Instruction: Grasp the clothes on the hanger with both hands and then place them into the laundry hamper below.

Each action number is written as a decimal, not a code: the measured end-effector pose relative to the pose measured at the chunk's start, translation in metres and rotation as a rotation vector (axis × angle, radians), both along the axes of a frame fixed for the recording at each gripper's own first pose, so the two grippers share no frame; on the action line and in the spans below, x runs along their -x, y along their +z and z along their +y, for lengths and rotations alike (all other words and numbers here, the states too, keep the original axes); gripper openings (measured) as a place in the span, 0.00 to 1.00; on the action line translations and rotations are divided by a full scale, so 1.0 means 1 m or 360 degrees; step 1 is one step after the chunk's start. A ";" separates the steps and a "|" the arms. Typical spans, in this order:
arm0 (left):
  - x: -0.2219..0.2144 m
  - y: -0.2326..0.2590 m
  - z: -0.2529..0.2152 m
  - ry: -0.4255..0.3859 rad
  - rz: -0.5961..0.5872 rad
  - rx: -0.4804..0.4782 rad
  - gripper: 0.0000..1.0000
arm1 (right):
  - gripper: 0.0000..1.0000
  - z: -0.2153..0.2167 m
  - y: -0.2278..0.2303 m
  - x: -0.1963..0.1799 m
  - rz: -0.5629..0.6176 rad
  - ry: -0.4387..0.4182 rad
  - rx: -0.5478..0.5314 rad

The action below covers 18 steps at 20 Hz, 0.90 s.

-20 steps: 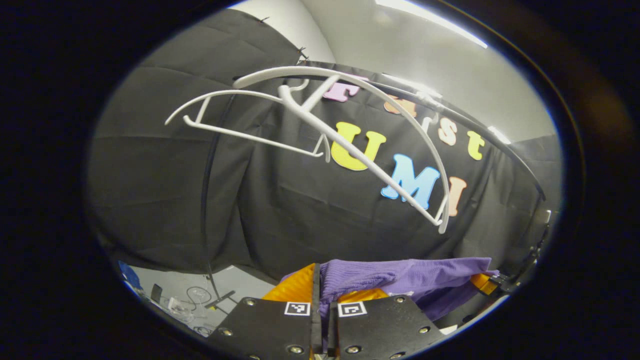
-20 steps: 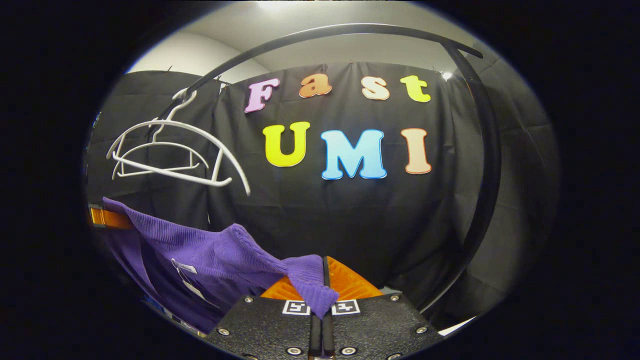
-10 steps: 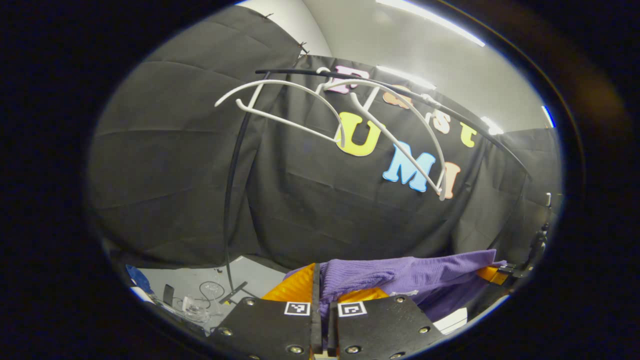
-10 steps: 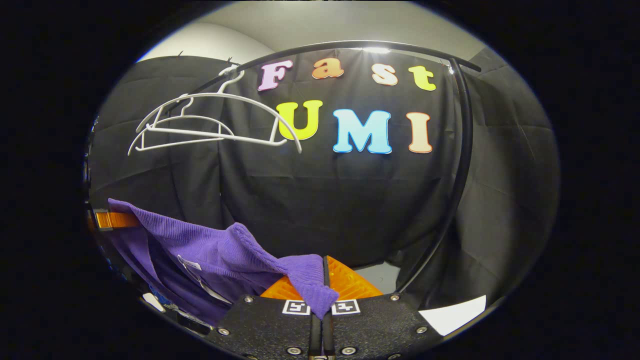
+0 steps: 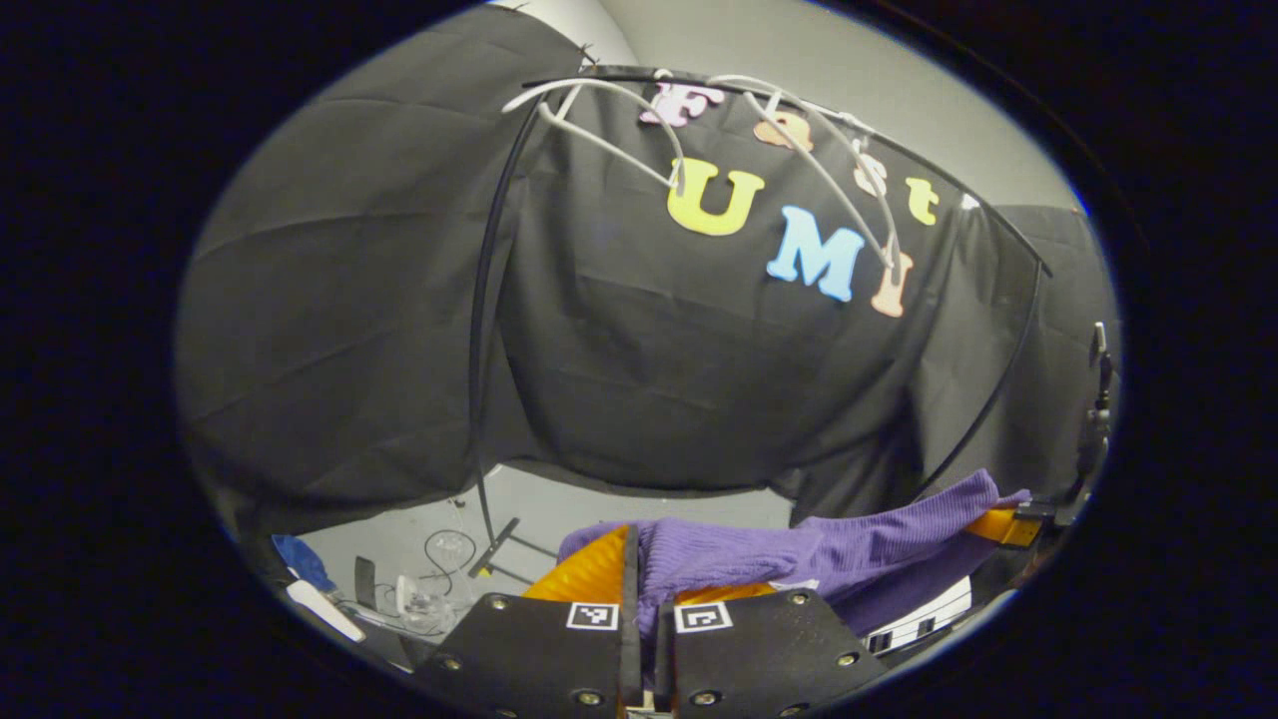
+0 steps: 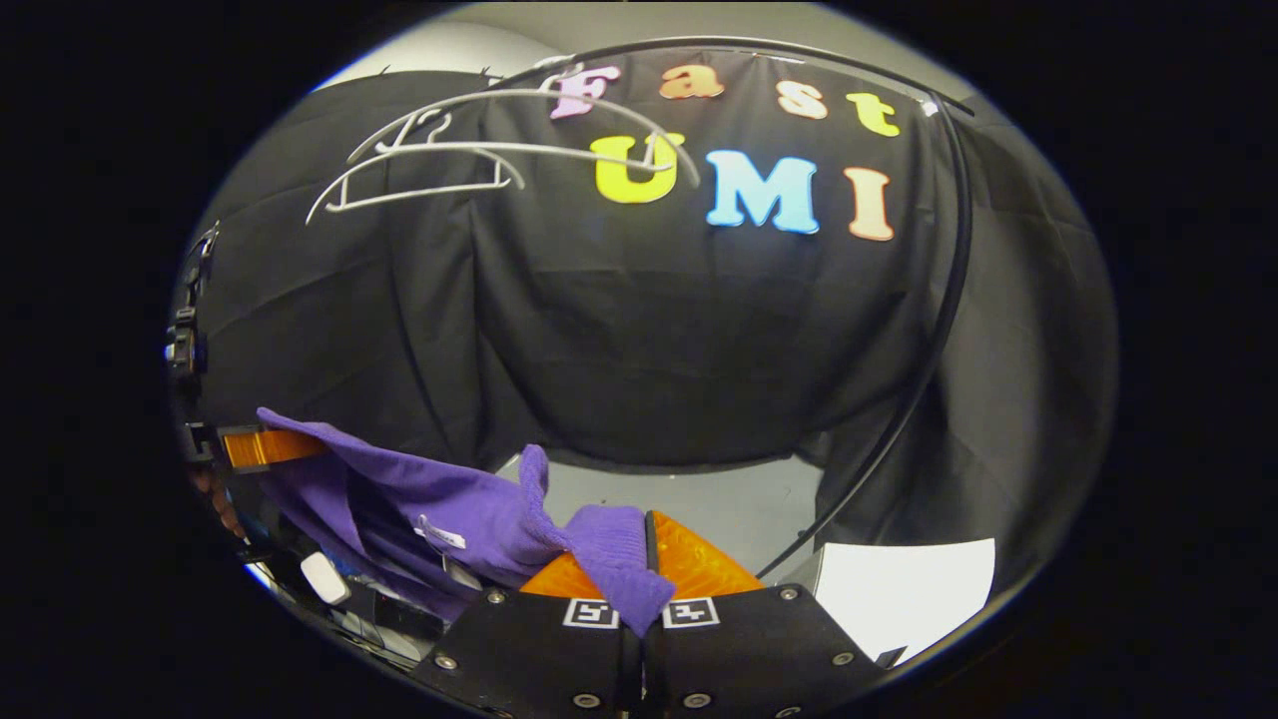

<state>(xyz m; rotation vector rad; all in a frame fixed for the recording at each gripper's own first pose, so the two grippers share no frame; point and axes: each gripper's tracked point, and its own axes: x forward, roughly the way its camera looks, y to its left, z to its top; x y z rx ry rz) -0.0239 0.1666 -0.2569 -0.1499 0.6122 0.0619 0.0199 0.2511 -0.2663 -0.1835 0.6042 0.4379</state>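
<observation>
You have the purple top off the hangers now, so the first part of the job looks done. Your left claw is clenched on one end of the purple top, with the knit cloth pinched between its two fingers. Your right claw is clenched on the other end the same way, and a bit of cloth hangs over its front. The purple top stretches between your two claws like a little bridge, and it sags a bit in the middle. In the right gripper view you can see the left claw far off at the left side, gripping its end of the cloth. The white hangers hang bare on the black rail high above, well apart from the top. In the left gripper view the same white hangers sit up near the rail too. Both claws are low, and you can see the grey floor under the booth wall. A white sheet lies on the floor by your right claw. What is left is to put the top in the hamper. I can't spot the hamper, so I can't tell how near it is. I think you need to bring both claws over it and then let go.
</observation>
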 end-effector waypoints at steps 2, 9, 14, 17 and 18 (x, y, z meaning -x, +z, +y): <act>0.003 -0.028 -0.009 -0.0047 0.0079 -0.0007 0.06 | 0.02 0.012 -0.030 0.019 0.0099 0.0042 0.0009; 0.028 -0.145 -0.043 -0.0163 0.0357 0.0027 0.05 | 0.02 0.033 -0.141 0.045 0.0588 -0.0129 -0.0112; 0.043 -0.211 -0.056 -0.0130 0.0523 0.0077 0.06 | 0.03 0.013 -0.211 0.059 0.0792 -0.0314 -0.0088; 0.049 -0.242 -0.055 -0.0115 0.0612 0.0061 0.06 | 0.03 0.009 -0.232 0.061 0.0839 -0.0366 -0.0044; 0.048 -0.248 -0.057 -0.0127 0.0632 0.0066 0.06 | 0.02 0.010 -0.235 0.060 0.0846 -0.0367 -0.0036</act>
